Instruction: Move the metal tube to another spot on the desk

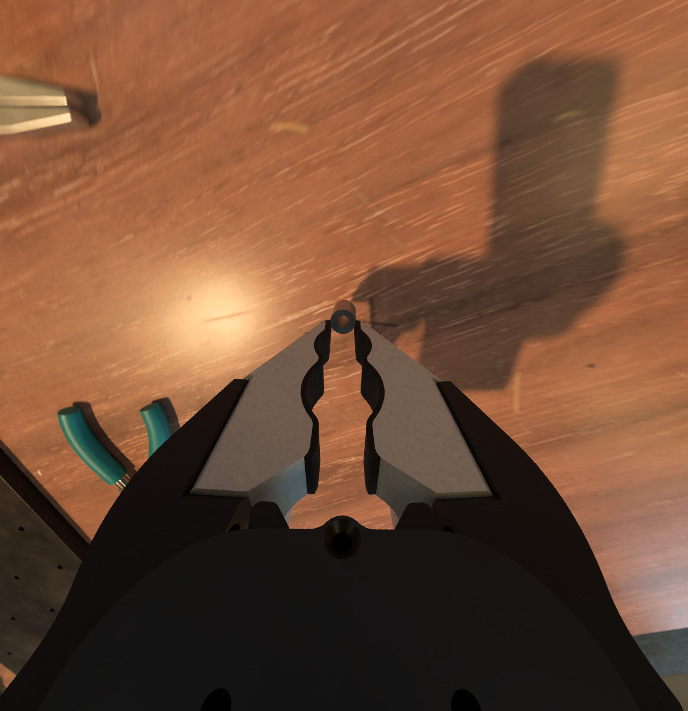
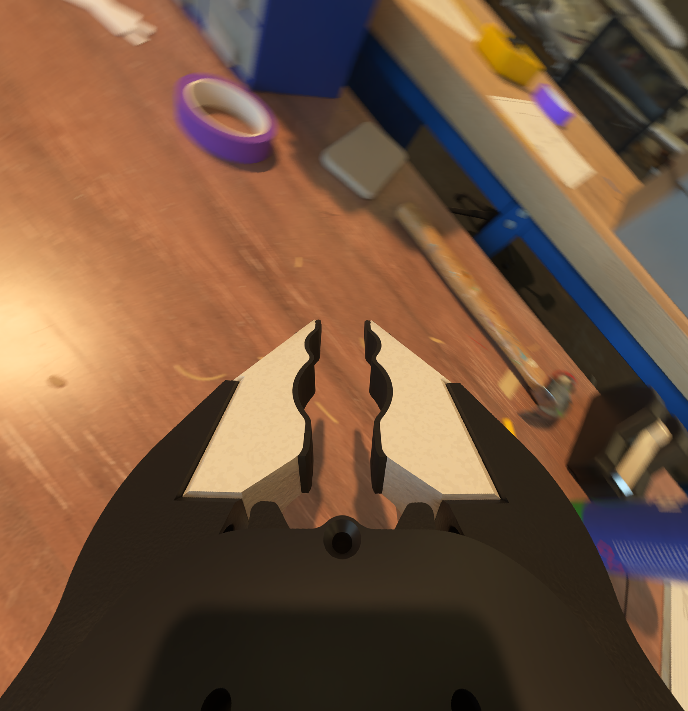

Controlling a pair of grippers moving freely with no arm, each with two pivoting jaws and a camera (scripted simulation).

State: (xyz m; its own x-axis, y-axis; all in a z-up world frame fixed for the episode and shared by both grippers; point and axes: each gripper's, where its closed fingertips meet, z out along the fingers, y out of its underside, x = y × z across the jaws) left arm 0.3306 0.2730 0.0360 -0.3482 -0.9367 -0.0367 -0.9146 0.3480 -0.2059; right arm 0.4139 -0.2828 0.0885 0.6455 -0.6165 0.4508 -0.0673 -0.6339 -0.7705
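From my left wrist view I see the metal tube (image 1: 342, 320) only end-on, its length hidden behind its own ring, and the teal-handled pliers (image 1: 89, 442) vanish behind my left gripper (image 1: 342, 327). A grey metal piece (image 1: 30, 109) is cut by the left edge. On the right wrist view, the blue box (image 2: 642, 538) is smeared and cropped.

A workshop: scuffed wooden desk (image 2: 142, 250), purple tape roll (image 2: 225, 117), teal-handled pliers (image 1: 90, 440).
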